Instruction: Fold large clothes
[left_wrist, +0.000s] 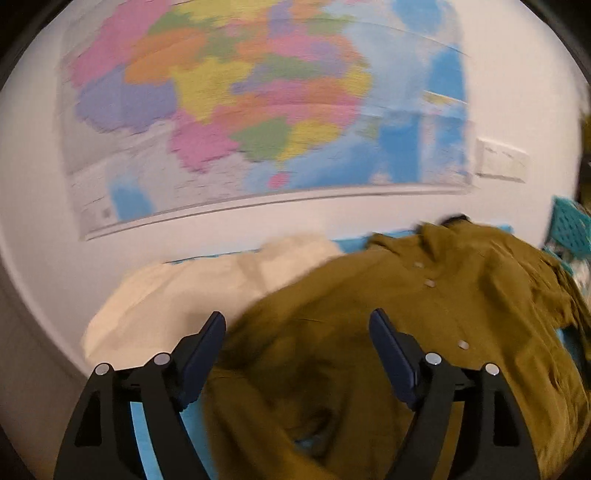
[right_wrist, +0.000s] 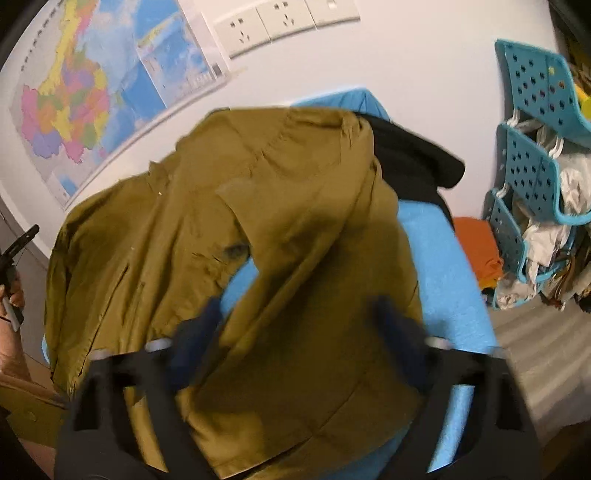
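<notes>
Both claws spread wide, gripping nothing: left gripper (left_wrist: 297, 328) and right gripper (right_wrist: 295, 317) hovering right over rumpled olive jacket (right_wrist: 258, 229), cream cloth (left_wrist: 192, 291) off left.

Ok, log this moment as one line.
left gripper: open, over olive jacket | right gripper: open, above jacket | jacket: crumpled on blue surface, unfolded

olive jacket (right_wrist: 288, 229) | crumpled, unfolded | spread on blue surface (right_wrist: 443, 266)
</notes>
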